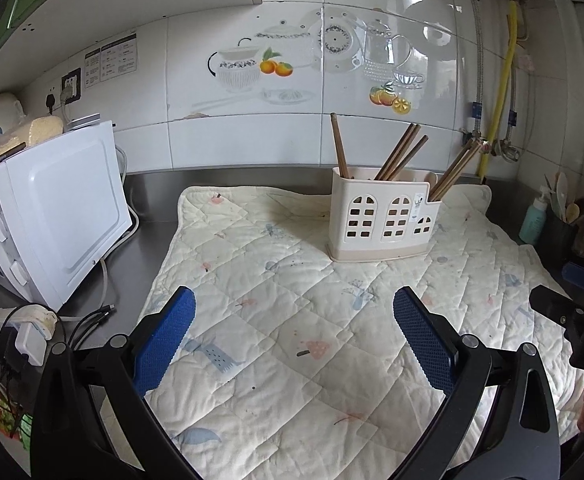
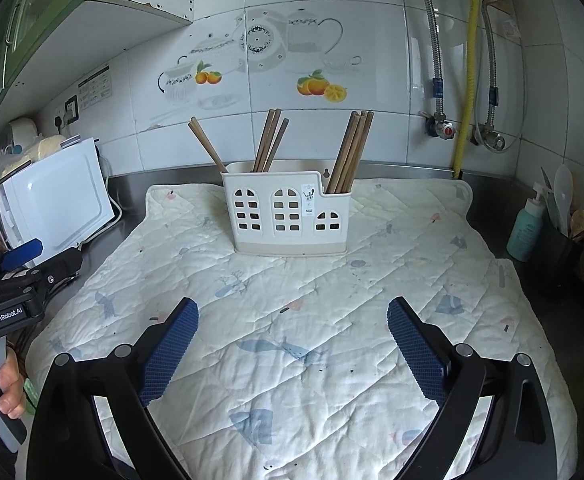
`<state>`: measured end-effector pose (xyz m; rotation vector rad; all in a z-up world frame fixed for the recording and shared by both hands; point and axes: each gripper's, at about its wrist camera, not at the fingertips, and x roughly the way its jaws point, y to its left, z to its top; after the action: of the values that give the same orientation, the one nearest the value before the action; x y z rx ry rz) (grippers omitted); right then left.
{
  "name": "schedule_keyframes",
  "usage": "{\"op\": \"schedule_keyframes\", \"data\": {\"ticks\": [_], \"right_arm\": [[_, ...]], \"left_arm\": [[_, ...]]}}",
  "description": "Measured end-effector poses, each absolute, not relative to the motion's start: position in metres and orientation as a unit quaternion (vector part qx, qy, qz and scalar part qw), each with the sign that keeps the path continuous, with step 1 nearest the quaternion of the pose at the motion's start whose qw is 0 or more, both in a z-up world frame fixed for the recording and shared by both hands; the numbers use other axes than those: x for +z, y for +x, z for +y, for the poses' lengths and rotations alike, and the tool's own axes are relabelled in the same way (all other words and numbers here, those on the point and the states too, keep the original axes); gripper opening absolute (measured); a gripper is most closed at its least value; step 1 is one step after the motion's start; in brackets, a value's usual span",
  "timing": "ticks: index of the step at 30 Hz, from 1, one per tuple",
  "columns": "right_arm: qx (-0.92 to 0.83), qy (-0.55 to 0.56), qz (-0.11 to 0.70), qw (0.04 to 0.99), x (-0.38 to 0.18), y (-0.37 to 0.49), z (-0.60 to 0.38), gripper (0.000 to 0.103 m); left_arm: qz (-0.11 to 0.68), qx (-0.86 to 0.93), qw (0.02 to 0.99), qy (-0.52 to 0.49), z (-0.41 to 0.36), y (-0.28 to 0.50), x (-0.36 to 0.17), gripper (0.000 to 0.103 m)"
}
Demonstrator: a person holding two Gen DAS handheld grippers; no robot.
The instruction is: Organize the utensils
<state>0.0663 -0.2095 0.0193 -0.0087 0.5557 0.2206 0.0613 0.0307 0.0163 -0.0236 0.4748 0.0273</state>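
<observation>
A cream utensil holder (image 1: 383,216) (image 2: 288,216) with window-shaped cutouts stands at the back of a quilted mat (image 1: 292,320) (image 2: 292,320). Brown wooden chopsticks (image 1: 399,152) (image 2: 270,140) stick up from its compartments, with a bundle in the low right one (image 2: 353,152). My left gripper (image 1: 293,304) hovers open over the mat's near part, well short of the holder, nothing between its blue pads. My right gripper (image 2: 292,316) is likewise open and empty in front of the holder. In the right wrist view the left gripper (image 2: 22,264) shows at the left edge, held by a hand.
A white microwave (image 1: 60,216) (image 2: 56,200) sits at the left on the steel counter, with cables and a power strip (image 1: 24,328) near it. At the right stand a teal bottle (image 2: 525,228) and a dark pot of spoons (image 2: 571,216). Pipes run down the tiled wall.
</observation>
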Motion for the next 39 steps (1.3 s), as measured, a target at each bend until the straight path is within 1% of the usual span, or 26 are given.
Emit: {"op": "schedule_keyframes", "data": {"ticks": [39], "right_arm": [[0.108,0.001,0.284,0.953,0.0128,0.0682,-0.2117,0.093]], "left_arm": [[0.256,0.005,0.966,-0.015,0.0252,0.0627,0.0088,0.098]]}}
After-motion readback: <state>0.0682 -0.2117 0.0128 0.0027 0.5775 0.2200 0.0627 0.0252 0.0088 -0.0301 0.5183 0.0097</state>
